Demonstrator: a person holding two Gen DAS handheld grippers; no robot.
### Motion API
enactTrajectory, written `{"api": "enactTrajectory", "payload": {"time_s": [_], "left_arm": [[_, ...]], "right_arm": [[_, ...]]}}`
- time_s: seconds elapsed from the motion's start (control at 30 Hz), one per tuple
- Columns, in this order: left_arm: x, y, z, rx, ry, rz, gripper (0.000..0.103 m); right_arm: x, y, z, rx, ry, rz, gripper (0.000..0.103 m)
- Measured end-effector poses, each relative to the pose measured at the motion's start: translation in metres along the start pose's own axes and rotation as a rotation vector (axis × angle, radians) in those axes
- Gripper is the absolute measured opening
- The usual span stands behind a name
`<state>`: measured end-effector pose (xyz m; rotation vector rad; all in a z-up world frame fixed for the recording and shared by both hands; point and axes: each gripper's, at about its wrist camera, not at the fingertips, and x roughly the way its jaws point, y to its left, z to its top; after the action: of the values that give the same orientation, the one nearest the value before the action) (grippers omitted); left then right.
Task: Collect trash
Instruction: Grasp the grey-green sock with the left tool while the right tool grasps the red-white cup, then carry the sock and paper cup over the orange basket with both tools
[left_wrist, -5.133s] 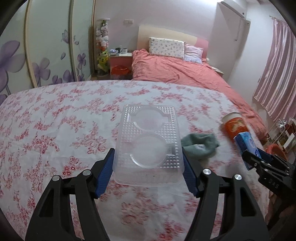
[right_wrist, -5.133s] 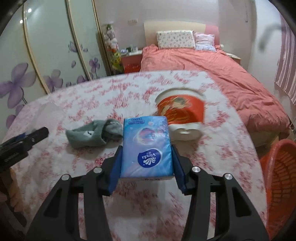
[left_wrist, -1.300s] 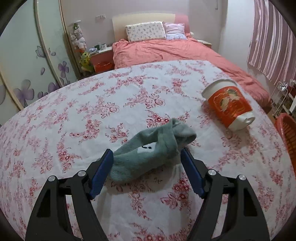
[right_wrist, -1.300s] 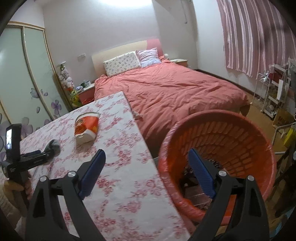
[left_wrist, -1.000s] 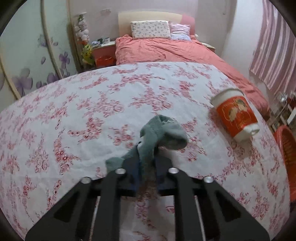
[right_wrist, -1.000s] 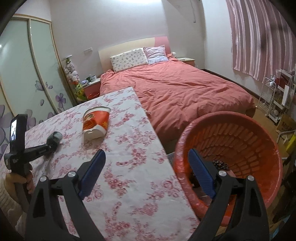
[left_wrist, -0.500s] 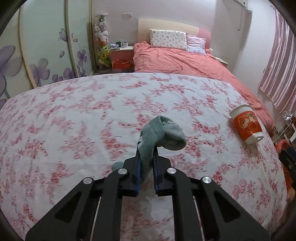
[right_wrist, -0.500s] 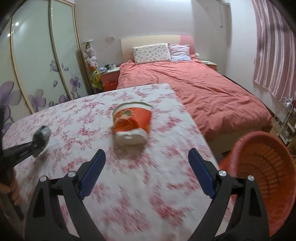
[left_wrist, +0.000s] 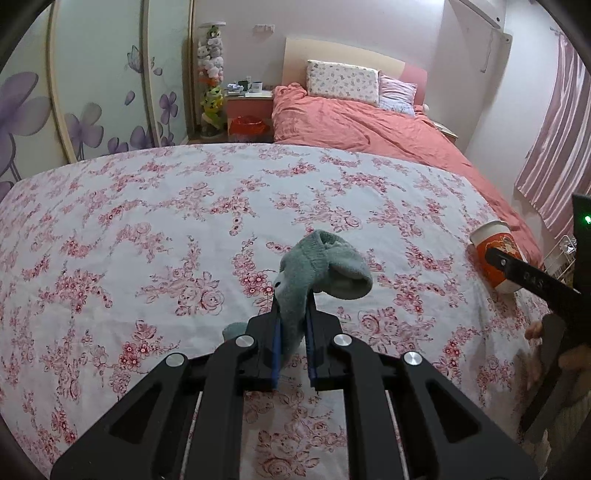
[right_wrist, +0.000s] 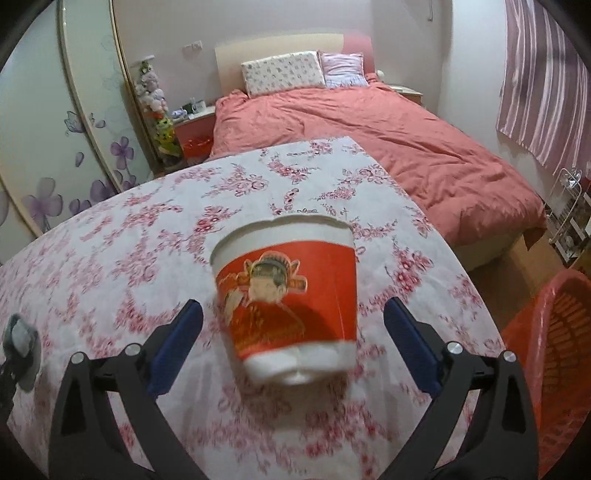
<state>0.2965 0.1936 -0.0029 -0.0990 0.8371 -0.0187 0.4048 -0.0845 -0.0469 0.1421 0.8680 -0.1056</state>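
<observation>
Your left gripper (left_wrist: 292, 314) is clenched on the grey-green sock (left_wrist: 314, 269): the blue pads (left_wrist: 275, 343) pinch its middle, the cuff end flops over to the right above the fingers, and the toe end hangs down to the left of them. The sock appears lifted clear of the floral tablecloth (left_wrist: 147, 221).

Your right gripper (right_wrist: 293, 325) has just been opening wider, and its jaws stand spread. The red and white paper cup (right_wrist: 288, 299) lies on its side between the fingers, rim pointing away from you, base towards you; neither pad touches it. The cup rests on the cloth near the table's right edge. The orange basket (right_wrist: 554, 347) sits lower, off the table's right side. Beyond the table stands the bed with its coral cover (right_wrist: 388, 147).
</observation>
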Motion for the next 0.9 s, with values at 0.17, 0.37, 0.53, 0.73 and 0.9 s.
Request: {"api": "enactTrajectory", "payload": {"time_s": [0.17,0.37,0.53,0.73,0.9], "left_arm": [[0.003,-0.002,0.0,0.008,0.005,-0.003,0.01],[0.0,-0.007,-0.001,0.022,0.002,-0.004,0.01],[-0.009,-0.014,-0.003,0.034,-0.01,-0.006,0.01],[-0.021,-0.03,-0.003,0.053,-0.024,-0.017,0.01],[-0.04,-0.05,-0.003,0.082,-0.051,-0.035,0.01]], "right_arm": [[0.011,0.008,0.003,-0.037,0.035,-0.001,0.093],[0.002,0.011,-0.001,-0.086,0.015,0.003,0.078],[-0.028,0.003,-0.009,-0.084,-0.046,0.026,0.078],[-0.073,-0.008,-0.018,-0.082,-0.117,0.046,0.078],[-0.113,-0.021,-0.029,-0.075,-0.184,0.053,0.078]]}}
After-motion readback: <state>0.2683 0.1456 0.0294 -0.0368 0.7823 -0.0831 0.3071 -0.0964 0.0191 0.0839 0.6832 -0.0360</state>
